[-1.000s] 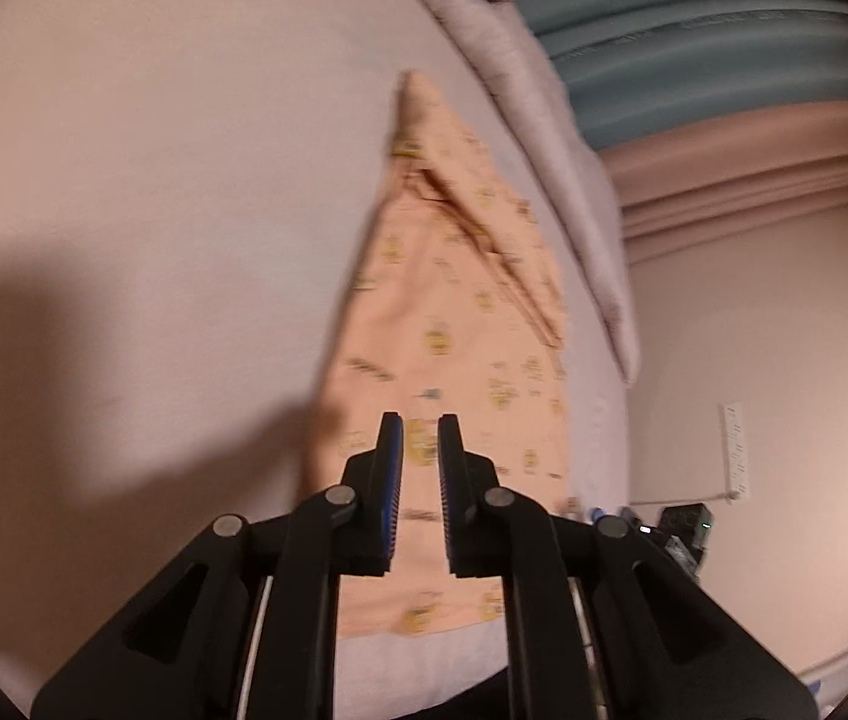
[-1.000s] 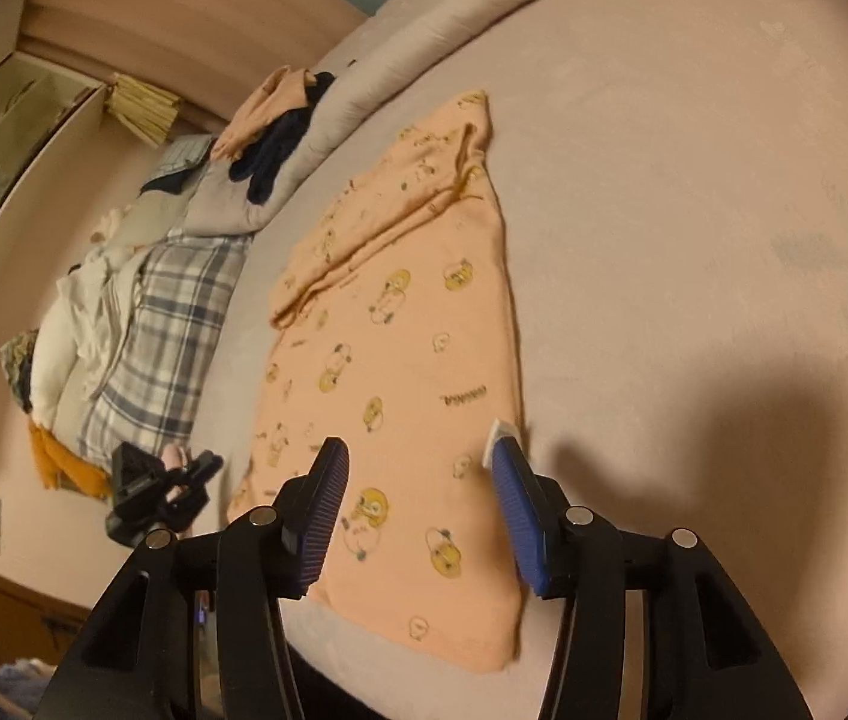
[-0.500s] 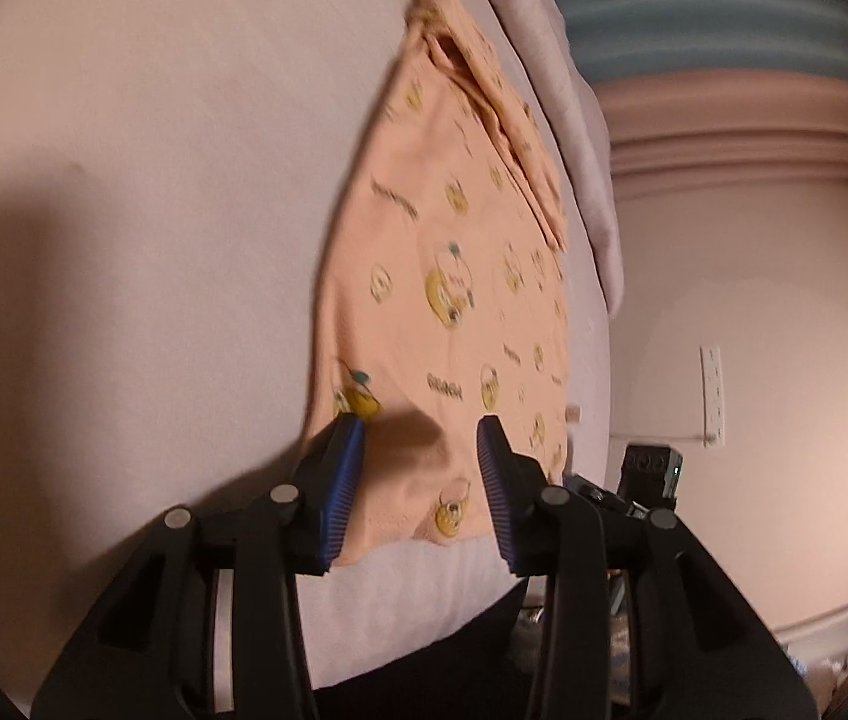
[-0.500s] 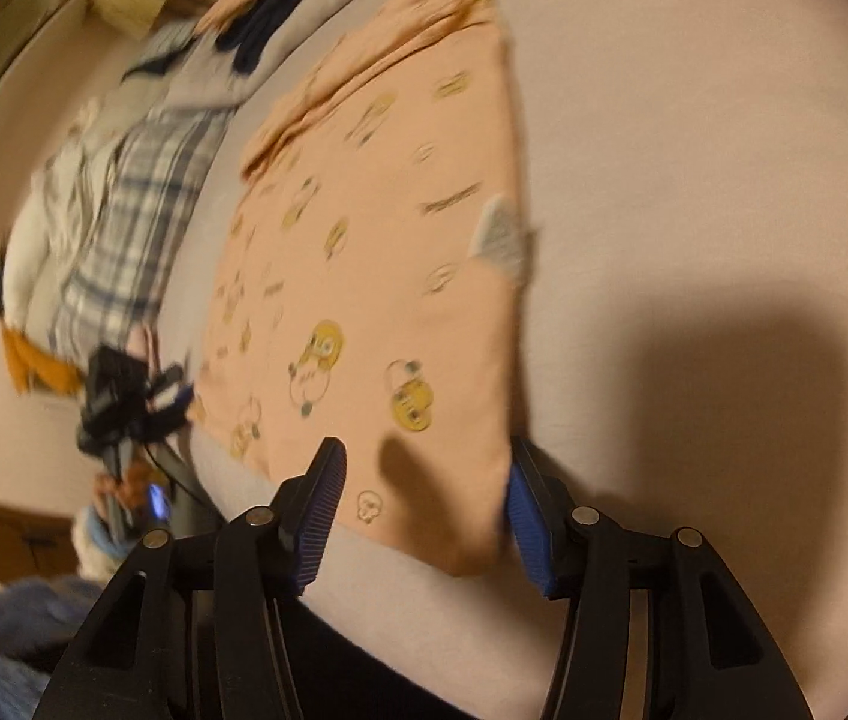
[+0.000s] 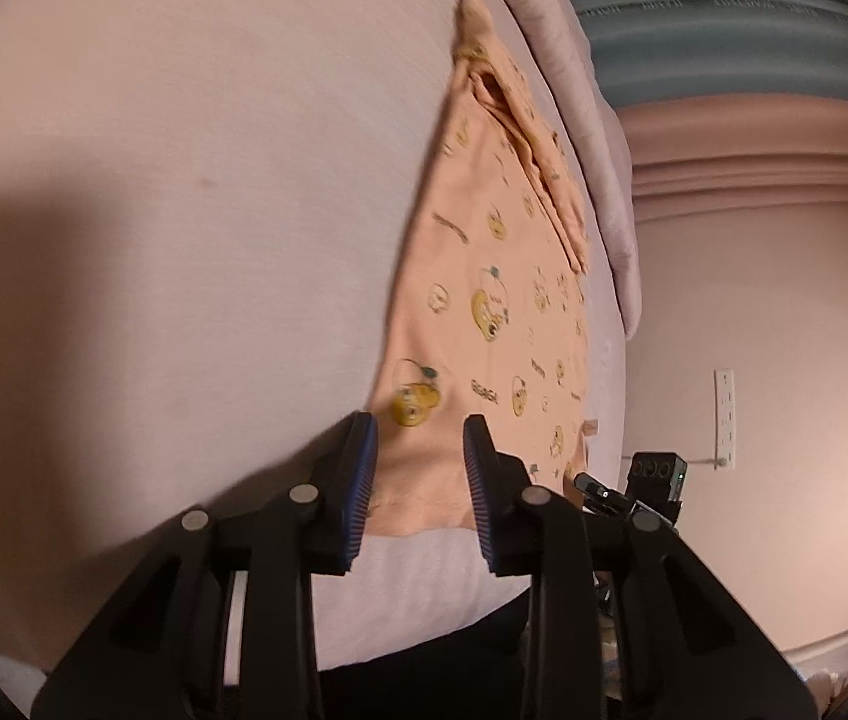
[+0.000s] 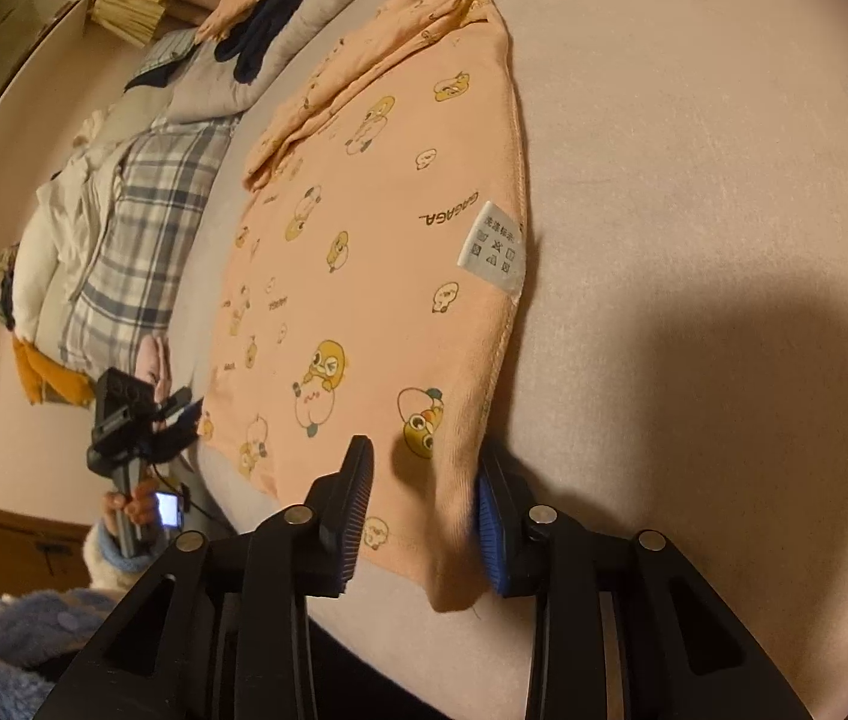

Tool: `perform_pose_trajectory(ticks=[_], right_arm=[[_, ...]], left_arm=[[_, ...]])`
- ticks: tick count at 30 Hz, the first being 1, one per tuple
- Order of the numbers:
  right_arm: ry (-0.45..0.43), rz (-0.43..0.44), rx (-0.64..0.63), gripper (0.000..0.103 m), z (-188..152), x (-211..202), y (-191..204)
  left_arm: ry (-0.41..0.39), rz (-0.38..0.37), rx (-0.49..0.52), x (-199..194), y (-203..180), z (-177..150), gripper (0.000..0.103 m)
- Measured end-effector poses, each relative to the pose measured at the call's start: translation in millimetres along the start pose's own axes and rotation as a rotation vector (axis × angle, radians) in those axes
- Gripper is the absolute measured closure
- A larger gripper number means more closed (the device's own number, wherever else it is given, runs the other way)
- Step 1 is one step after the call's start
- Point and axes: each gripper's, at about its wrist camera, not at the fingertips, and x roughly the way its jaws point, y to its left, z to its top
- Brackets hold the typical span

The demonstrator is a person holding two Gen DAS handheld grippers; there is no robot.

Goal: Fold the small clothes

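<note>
A small peach garment with yellow duck prints point(image 5: 484, 324) lies flat on the pale bed, its sleeve folded across the far part. It also shows in the right wrist view point(image 6: 376, 252), with a white care label point(image 6: 493, 246) at its right edge. My left gripper point(image 5: 418, 450) is open, its jaws astride the garment's near left hem corner. My right gripper point(image 6: 424, 486) is open, its jaws astride the near right hem corner, the right pad against the cloth's edge.
The bed surface point(image 5: 184, 240) stretches wide to the left. A rolled grey duvet point(image 5: 580, 90) runs along the far side. A plaid blanket point(image 6: 142, 228) and loose clothes point(image 6: 262, 18) lie beyond the garment. The other gripper point(image 6: 136, 420) shows at left.
My left gripper has opened and dropped to the near hem. My right gripper has moved down and forward to straddle the near right corner. The garment has not shifted.
</note>
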Motion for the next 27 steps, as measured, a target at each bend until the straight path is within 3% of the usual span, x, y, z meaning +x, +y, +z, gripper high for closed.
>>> perform_pose_trajectory(ticks=[2, 7, 14, 20, 25, 27], right_arm=[[0.002, -0.003, -0.005, 0.066, 1.3, 1.8, 3.3], [0.005, -0.010, -0.024, 0.062, 1.8, 2.9, 7.6], [-0.001, -0.012, -0.027, 0.062, 1.9, 5.1, 9.8], [-0.003, -0.008, -0.028, 0.062, 0.8, 4.1, 9.0], [0.001, -0.006, -0.032, 0.062, 7.1, 8.8, 10.4], [-0.001, -0.001, -0.038, 0.057, 7.7, 9.7, 11.9]], left_arm=[[-0.022, 0.001, 0.001, -7.4, 0.9, -1.2, 0.063], [0.003, 0.020, 0.032, 3.3, -5.1, 4.5, 0.060], [0.079, -0.062, 0.066, 40.9, -17.1, 21.8, 0.058], [0.081, -0.111, 0.032, 26.7, -5.0, 15.6, 0.062], [0.130, -0.169, 0.038, 40.1, -10.7, 17.4, 0.057], [0.150, -0.172, 0.065, 48.2, -19.6, 18.8, 0.048]])
